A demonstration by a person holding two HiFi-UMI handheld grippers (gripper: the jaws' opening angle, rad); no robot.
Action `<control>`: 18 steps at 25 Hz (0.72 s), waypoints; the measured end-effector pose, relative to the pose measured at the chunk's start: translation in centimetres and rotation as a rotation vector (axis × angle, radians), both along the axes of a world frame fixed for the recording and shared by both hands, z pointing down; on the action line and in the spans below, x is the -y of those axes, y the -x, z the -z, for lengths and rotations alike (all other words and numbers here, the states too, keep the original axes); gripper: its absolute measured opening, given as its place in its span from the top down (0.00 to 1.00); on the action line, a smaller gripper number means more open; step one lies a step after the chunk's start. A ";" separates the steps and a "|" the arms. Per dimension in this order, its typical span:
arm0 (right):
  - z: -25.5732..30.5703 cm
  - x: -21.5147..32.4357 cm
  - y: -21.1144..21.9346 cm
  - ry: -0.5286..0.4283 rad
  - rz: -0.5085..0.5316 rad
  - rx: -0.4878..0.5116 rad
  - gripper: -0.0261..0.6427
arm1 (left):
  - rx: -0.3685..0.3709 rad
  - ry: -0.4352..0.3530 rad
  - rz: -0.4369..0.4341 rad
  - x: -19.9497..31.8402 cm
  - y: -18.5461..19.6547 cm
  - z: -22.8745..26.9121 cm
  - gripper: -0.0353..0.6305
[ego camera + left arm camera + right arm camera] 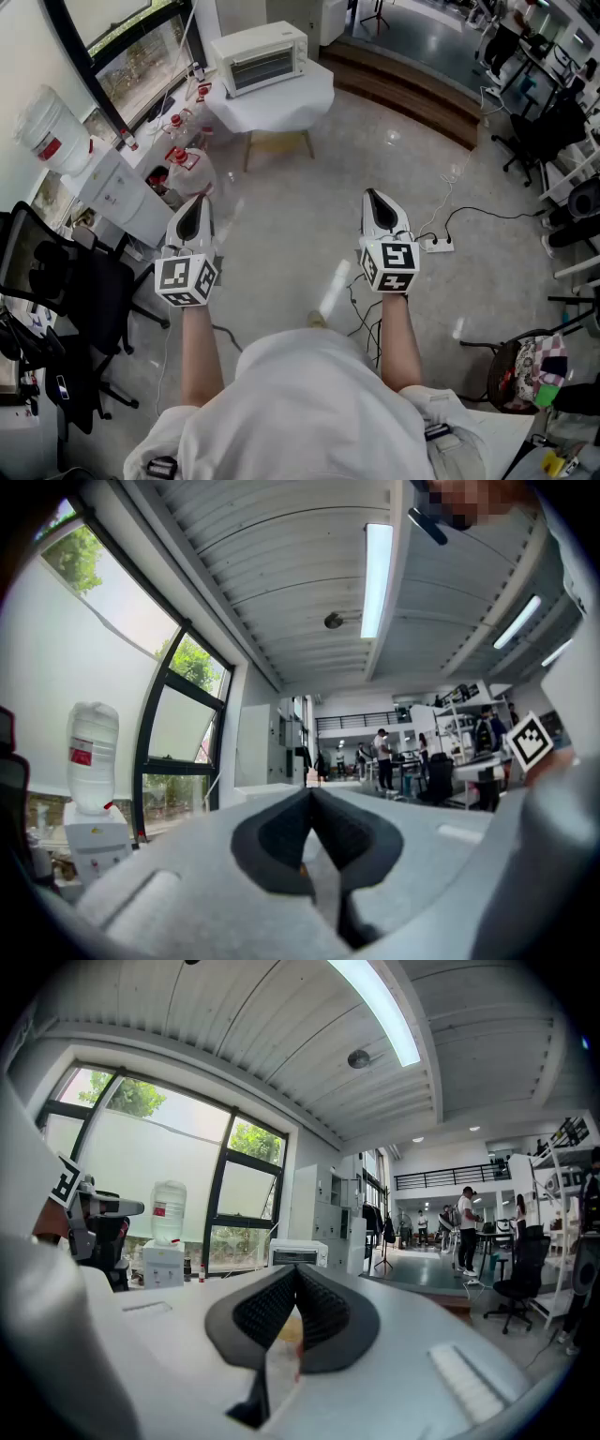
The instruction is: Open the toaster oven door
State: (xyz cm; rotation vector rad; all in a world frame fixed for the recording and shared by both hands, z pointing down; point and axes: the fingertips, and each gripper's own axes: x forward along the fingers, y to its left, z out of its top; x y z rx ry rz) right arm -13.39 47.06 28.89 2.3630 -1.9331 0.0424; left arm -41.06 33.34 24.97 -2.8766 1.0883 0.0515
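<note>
A white toaster oven [260, 57] stands with its door closed on a small white-topped table [309, 98] far ahead of me; the right gripper view shows the oven [298, 1253] small and distant. My left gripper [192, 223] and right gripper [380, 214] hover over the floor, well short of the table. Both are shut with nothing between their pads. In the left gripper view the tips [312, 794] meet and point into the room. The right gripper [296, 1272] points toward the oven.
A water dispenser [112, 187] with its bottle [52, 131] stands at the left, beside bottles on the floor [178, 159]. A black office chair [66, 281] is at my left. A power strip and cables [436, 246] lie on the floor at the right. Chairs [539, 131] stand far right.
</note>
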 end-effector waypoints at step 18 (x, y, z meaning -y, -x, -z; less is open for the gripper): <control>0.0 0.2 0.6 -0.001 0.040 -0.017 0.95 | 0.037 0.019 -0.013 -0.8 -1.0 -1.1 0.95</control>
